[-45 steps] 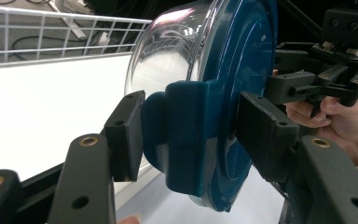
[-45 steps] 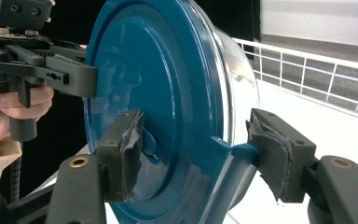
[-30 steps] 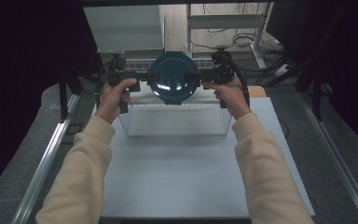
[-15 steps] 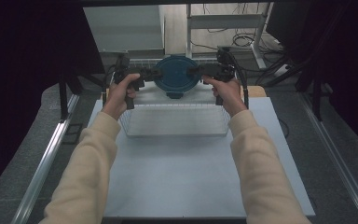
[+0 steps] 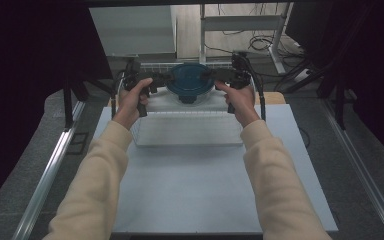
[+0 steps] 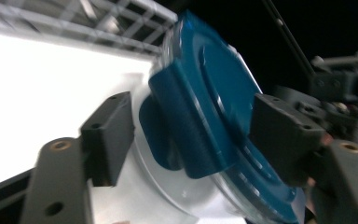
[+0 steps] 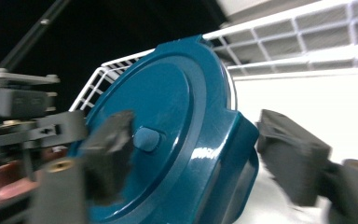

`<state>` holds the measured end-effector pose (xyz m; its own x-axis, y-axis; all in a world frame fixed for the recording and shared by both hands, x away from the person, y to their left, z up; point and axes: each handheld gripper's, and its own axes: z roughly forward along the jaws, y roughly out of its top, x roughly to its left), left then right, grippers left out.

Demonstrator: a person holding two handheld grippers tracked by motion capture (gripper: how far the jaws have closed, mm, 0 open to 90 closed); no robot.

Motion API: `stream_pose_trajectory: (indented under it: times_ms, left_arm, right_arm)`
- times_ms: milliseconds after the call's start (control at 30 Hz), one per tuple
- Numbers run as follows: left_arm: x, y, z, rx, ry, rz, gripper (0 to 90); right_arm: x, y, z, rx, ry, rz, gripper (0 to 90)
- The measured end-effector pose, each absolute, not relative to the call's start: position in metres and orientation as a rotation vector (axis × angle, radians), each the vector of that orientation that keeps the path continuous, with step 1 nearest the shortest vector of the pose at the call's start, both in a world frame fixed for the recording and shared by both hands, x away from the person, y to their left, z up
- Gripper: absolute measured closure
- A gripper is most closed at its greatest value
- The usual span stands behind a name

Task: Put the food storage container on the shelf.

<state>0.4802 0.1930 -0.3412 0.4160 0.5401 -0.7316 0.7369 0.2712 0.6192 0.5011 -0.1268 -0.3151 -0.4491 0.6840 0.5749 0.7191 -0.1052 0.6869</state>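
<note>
Now both my grippers, left (image 5: 162, 79) and right (image 5: 211, 76), clamp the lidded bowl (image 5: 187, 82); keep fingers level, squeeze evenly over rack (image 5: 187, 132).

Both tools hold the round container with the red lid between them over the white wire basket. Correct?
Not quite: the lid is dark teal-blue, not red, as the right gripper view shows. The left tool and right tool hold the round clear container with the teal lid between them over the white wire basket.

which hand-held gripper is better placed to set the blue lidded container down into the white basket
Neither clearly. The left hand-held gripper and right hand-held gripper straddle opposite clasps of the blue-lidded container, above the far end of the white basket. Lowering probably needs both together.
</note>
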Motion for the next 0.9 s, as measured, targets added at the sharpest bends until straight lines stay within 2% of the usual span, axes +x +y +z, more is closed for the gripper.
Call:
stream_pose_trajectory:
  times_ms: [100, 267, 467, 633, 900]
  left_arm:
    - [0.469, 0.197, -0.329, 1.391, 1.241, -0.09, 25.3]
    - [0.447, 0.206, -0.318, 1.45, 1.186, -0.026, 23.8]
    - [0.419, 0.213, -0.313, 1.51, 1.134, 0.002, 23.4]
    - [0.393, 0.21, -0.317, 1.631, 1.116, 0.122, 23.6]
    - [0.35, 0.212, -0.334, 1.683, 1.047, 0.155, 23.6]
  right_arm:
    - [0.492, -0.126, -0.307, -1.629, -2.085, -1.706, 17.6]
    - [0.472, -0.13, -0.291, -1.601, -2.26, -1.696, 13.2]
    - [0.448, -0.146, -0.288, -1.508, -2.364, -1.71, 13.7]
    - [0.428, -0.156, -0.292, -1.441, -2.454, -1.73, 14.9]
    - [0.384, -0.168, -0.304, -1.292, -2.617, -1.768, 16.8]
